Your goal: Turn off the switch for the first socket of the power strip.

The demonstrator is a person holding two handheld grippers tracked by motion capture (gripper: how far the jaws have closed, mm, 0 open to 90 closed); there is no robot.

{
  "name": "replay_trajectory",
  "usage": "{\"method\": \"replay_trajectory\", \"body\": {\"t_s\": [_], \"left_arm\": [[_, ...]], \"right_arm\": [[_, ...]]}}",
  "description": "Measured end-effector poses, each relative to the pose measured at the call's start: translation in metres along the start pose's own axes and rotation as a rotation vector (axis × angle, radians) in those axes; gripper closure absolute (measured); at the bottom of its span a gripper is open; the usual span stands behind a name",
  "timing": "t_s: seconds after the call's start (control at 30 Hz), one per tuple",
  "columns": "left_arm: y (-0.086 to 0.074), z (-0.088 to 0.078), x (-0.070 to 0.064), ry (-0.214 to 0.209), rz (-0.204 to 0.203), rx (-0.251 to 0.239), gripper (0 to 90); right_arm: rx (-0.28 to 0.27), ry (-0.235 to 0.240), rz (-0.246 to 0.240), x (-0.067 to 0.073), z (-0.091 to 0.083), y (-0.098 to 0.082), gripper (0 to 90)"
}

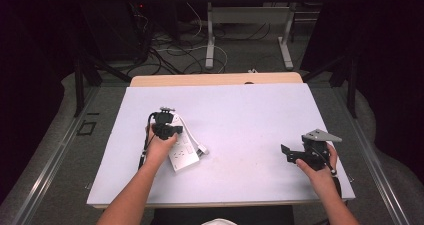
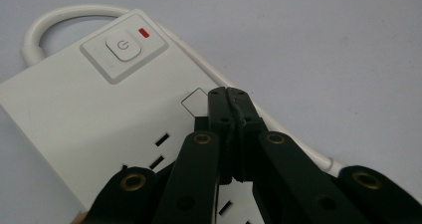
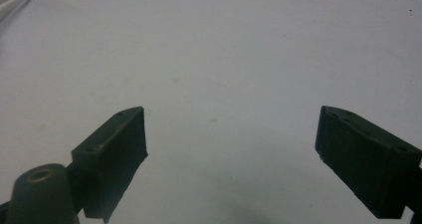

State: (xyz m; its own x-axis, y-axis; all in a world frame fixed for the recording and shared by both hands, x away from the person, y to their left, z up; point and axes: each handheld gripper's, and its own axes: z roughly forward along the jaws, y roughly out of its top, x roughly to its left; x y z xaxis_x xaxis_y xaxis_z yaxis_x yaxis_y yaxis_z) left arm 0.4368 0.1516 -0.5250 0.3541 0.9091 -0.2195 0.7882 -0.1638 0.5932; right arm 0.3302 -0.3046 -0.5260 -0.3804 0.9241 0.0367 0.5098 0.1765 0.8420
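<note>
White power strip (image 1: 181, 146) on a pale table cover (image 1: 240, 115), left of centre, with the left gripper (image 2: 228, 93) over its socket face near the power button (image 2: 122, 47).

Detail: the left gripper's jaws are pressed together with nothing between them, their tips resting on or just above the strip beside a small square marking; contact cannot be told. The right gripper (image 3: 231, 134) hangs well apart at the right, its jaws spread over bare cover. Likely risks: a push from the closed tips could slide the light strip, and the white cord (image 2: 64, 16) looping from its end could drag or snag. Open room lies on every side of the strip; the right gripper sits nearer the table's right edge.
</note>
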Motion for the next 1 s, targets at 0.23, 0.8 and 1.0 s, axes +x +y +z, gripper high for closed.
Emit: {"method": "replay_trajectory", "body": {"t_s": [0.23,0.8,1.0], "left_arm": [[-0.0011,0.0014,-0.0017,0.001,0.008,0.007,90.0],[-0.0024,0.0011,-0.0014,0.000,-0.004,-0.001,90.0],[-0.0023,0.0011,-0.0006,-0.005,-0.008,-0.001,90.0]], "right_arm": [[-0.003,-0.007,-0.002,-0.0007,-0.0003,-0.0002,12.1],[0.000,-0.001,-0.006,0.0002,0.0012,0.0002,12.1],[0.002,0.001,-0.003,0.0003,0.0016,0.0001,12.1]]}}
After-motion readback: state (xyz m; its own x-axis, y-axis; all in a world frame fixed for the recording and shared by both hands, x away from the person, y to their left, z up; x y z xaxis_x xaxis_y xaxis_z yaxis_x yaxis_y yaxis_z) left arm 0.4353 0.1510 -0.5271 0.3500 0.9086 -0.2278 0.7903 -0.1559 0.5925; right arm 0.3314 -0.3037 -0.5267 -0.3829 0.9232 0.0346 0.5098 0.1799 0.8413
